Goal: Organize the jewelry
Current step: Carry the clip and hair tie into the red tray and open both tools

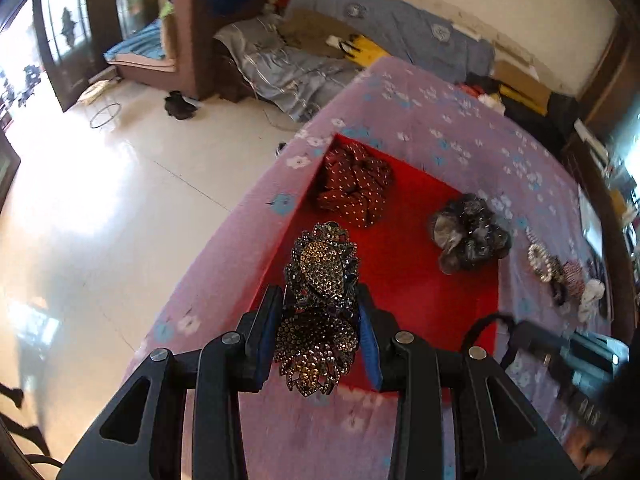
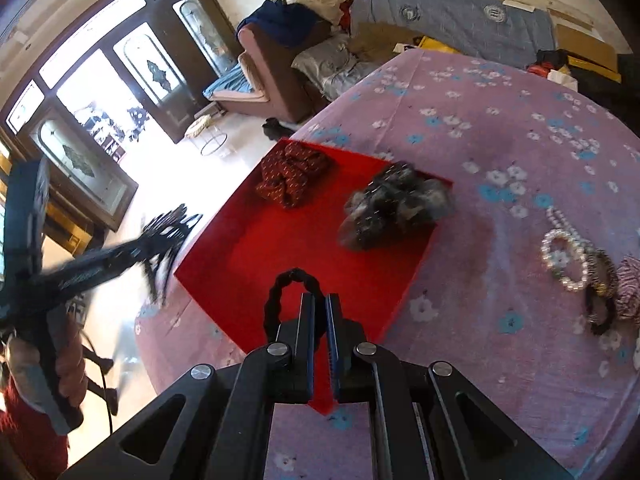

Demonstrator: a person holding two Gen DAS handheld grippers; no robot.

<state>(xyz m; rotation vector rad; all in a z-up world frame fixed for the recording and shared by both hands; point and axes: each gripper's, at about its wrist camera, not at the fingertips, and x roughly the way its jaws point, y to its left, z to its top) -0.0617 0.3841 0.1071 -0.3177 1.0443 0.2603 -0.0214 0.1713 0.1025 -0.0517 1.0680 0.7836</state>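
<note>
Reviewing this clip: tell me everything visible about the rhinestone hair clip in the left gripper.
The hair clip is a long, dark metal-looking piece set with amber and dark rhinestones in leaf-like lobes with lacy scalloped edges. It is clamped near its middle between the left gripper pads, pointing forward, held in the air over the near edge of the red tray. Only the pads touch it. In the right wrist view it is a motion-blurred dark shape.

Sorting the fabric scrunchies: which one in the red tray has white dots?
The dark red scrunchie at the far corner of the red tray is dotted. The other, the grey-black scrunchie, is mottled and fluffy, lying at the tray's right edge.
</note>
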